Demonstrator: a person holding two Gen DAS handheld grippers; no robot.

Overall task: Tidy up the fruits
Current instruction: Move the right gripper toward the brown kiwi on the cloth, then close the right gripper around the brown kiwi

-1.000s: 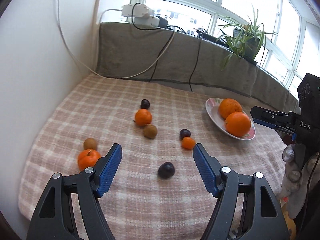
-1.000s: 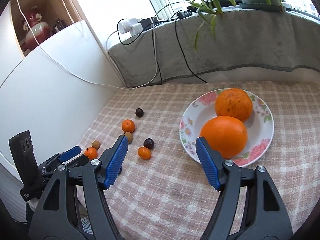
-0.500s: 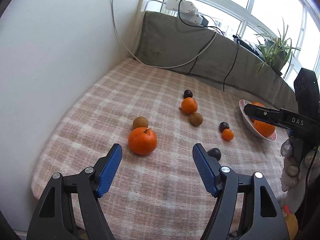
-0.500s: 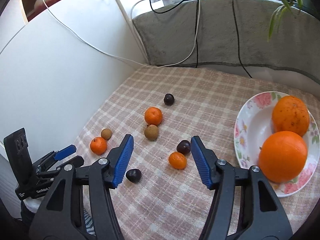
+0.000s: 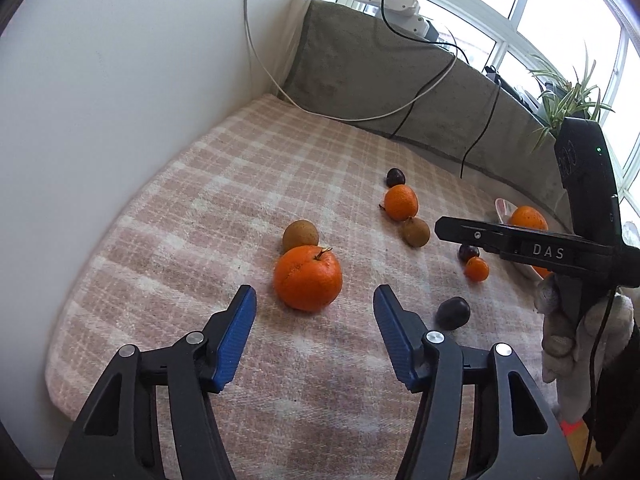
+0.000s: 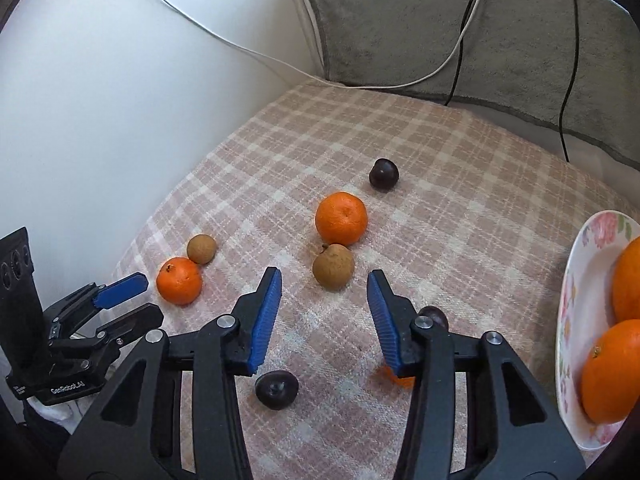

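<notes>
My left gripper (image 5: 314,304) is open, with a stemmed mandarin (image 5: 307,278) just ahead between its blue pads; a brown longan (image 5: 300,234) sits behind it. My right gripper (image 6: 324,292) is open, with another brown longan (image 6: 333,266) just ahead of its tips and a mandarin (image 6: 341,219) beyond. Dark plums (image 6: 383,175) (image 6: 277,389) and a small orange fruit (image 5: 476,269) lie scattered on the checked cloth. A flowered plate (image 6: 576,320) at right holds two big oranges (image 6: 612,372). The left gripper (image 6: 120,300) shows near the stemmed mandarin (image 6: 179,280).
A white wall (image 5: 120,80) borders the cloth on the left. A grey cloth-covered ledge (image 6: 480,32) with cables stands at the back, and a power strip (image 5: 394,0) and a plant (image 5: 568,96) sit on it. The right gripper's body (image 5: 560,248) crosses the left view.
Both grippers moved left and closer to the cloth. The stemmed mandarin now sits between the left pads; the longan has come up to the right pads. Both stay open.
</notes>
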